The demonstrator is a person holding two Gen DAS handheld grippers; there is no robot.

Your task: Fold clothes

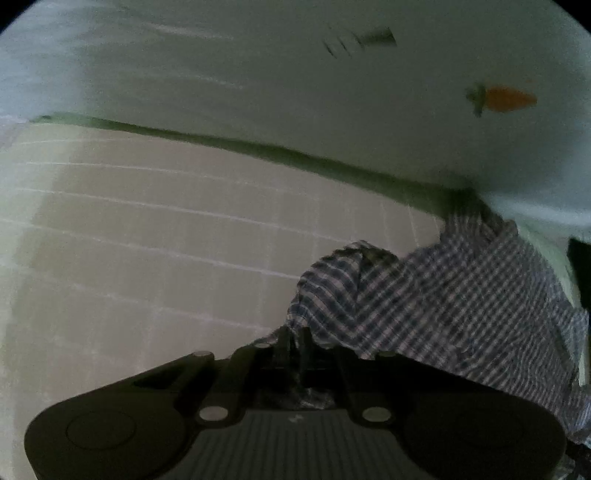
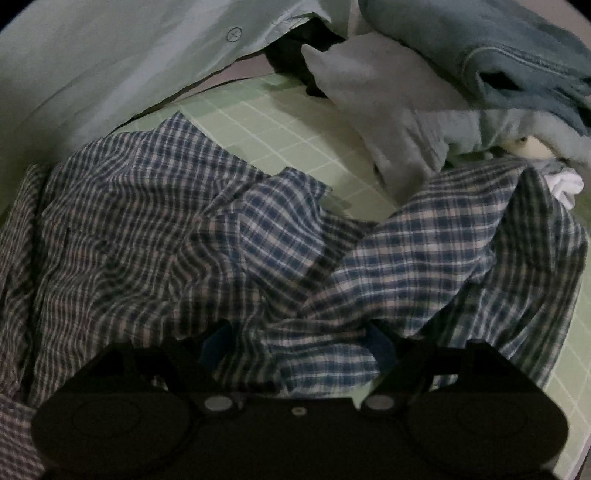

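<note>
A blue-and-white plaid shirt (image 2: pixel 155 236) lies crumpled on a green gridded sheet (image 2: pixel 280 129). In the left wrist view my left gripper (image 1: pixel 295 338) is shut on an edge of the plaid shirt (image 1: pixel 443 295), which trails off to the right. My right gripper (image 2: pixel 299 341) is open, its blue-padded fingers (image 2: pixel 380 343) spread wide just over the bunched plaid cloth. The cloth hides the fingertips in part.
A pale green sheet with a carrot print (image 1: pixel 506 98) hangs behind the left gripper. A grey garment (image 2: pixel 384 110), a blue folded towel (image 2: pixel 498 48) and a white item (image 2: pixel 565 184) lie at the back right. A pale fabric with a button (image 2: pixel 233 35) lies back left.
</note>
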